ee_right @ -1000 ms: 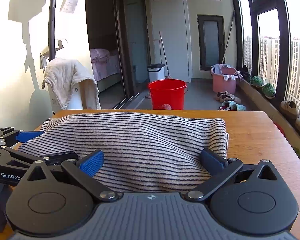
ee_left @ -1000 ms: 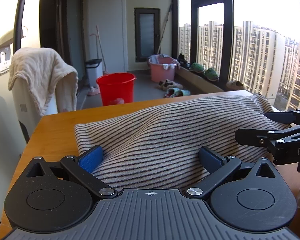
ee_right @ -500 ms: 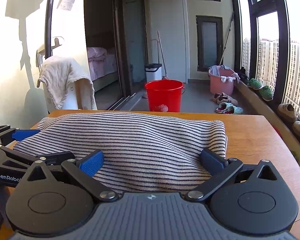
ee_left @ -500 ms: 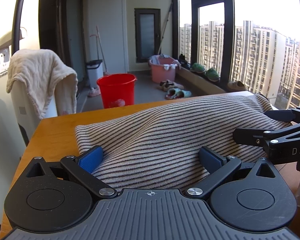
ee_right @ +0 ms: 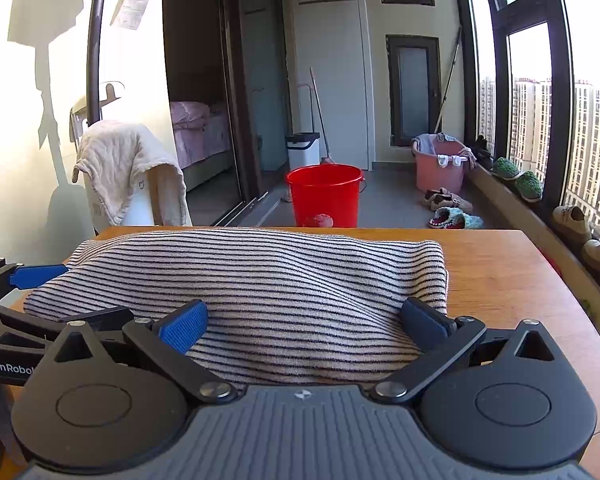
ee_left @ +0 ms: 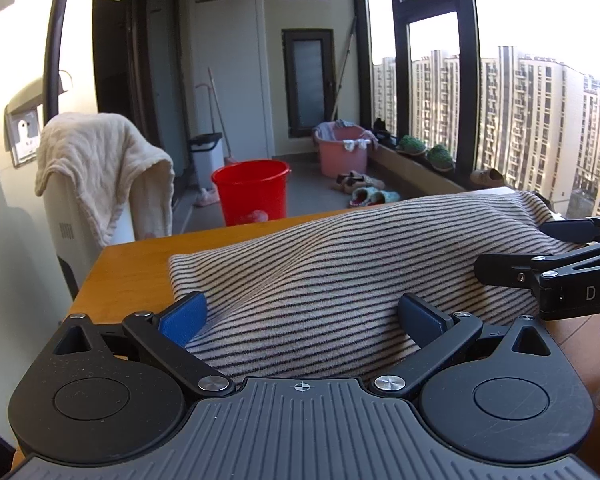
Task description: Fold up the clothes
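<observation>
A beige garment with thin dark stripes [ee_left: 340, 256] lies folded in a thick pad on the wooden table [ee_left: 132, 256]. My left gripper [ee_left: 302, 312] is open, its blue pads wide apart on either side of the garment's near edge. My right gripper [ee_right: 304, 318] is open the same way over the striped garment [ee_right: 260, 272], towards its right end. Each gripper shows in the other's view: the right gripper [ee_left: 540, 250] at the cloth's right end, the left gripper [ee_right: 60, 296] at its left end. The cloth bulges up between the fingers.
Bare table [ee_right: 500, 264] lies to the right of the garment. Beyond the far edge stand a red bucket [ee_right: 324, 196], a pink basin [ee_right: 440, 164] and a white unit draped with a beige towel [ee_left: 100, 160]. Shoes lie on the floor and along the window sill.
Both views have shifted only slightly; the left wrist view has turned a little to the left. Both grippers remain open around the garment, which keeps its shape.
</observation>
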Available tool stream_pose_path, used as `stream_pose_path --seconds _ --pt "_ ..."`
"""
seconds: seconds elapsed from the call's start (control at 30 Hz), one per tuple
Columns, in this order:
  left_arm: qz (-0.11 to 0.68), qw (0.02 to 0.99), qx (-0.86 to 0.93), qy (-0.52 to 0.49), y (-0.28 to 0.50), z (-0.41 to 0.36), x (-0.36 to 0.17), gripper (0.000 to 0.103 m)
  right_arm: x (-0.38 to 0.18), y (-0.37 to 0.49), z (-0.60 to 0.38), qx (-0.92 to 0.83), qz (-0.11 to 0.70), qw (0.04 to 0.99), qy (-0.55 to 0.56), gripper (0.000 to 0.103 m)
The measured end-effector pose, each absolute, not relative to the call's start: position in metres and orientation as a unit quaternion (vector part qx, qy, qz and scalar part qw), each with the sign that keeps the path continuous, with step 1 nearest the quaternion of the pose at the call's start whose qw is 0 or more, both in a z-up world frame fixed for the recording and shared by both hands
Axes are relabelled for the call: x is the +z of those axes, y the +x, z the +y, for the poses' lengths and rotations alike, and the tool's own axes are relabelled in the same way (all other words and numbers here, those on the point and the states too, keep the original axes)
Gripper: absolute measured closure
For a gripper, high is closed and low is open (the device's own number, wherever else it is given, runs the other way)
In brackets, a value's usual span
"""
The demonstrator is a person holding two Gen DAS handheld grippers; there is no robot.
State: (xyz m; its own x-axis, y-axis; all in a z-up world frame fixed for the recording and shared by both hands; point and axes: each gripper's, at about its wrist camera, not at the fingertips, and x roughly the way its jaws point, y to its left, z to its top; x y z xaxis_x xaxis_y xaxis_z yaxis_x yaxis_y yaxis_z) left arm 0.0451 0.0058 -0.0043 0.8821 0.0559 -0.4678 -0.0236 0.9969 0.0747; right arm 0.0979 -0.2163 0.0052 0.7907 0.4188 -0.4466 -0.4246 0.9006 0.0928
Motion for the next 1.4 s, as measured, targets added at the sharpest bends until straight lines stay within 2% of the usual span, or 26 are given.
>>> stream_pose_path --seconds 0.4,1.4 --pt "0.265 0.964 0.006 0.011 0.0472 0.0146 -0.0067 0.0 0.0042 0.095 -0.2185 0.212 0.247 0.946 -0.005 0.0" --pt "0.254 0.966 0.026 0.023 0.0423 0.0061 -0.0061 0.0 0.0047 0.0886 -0.2173 0.207 0.232 0.95 -0.011 0.0"
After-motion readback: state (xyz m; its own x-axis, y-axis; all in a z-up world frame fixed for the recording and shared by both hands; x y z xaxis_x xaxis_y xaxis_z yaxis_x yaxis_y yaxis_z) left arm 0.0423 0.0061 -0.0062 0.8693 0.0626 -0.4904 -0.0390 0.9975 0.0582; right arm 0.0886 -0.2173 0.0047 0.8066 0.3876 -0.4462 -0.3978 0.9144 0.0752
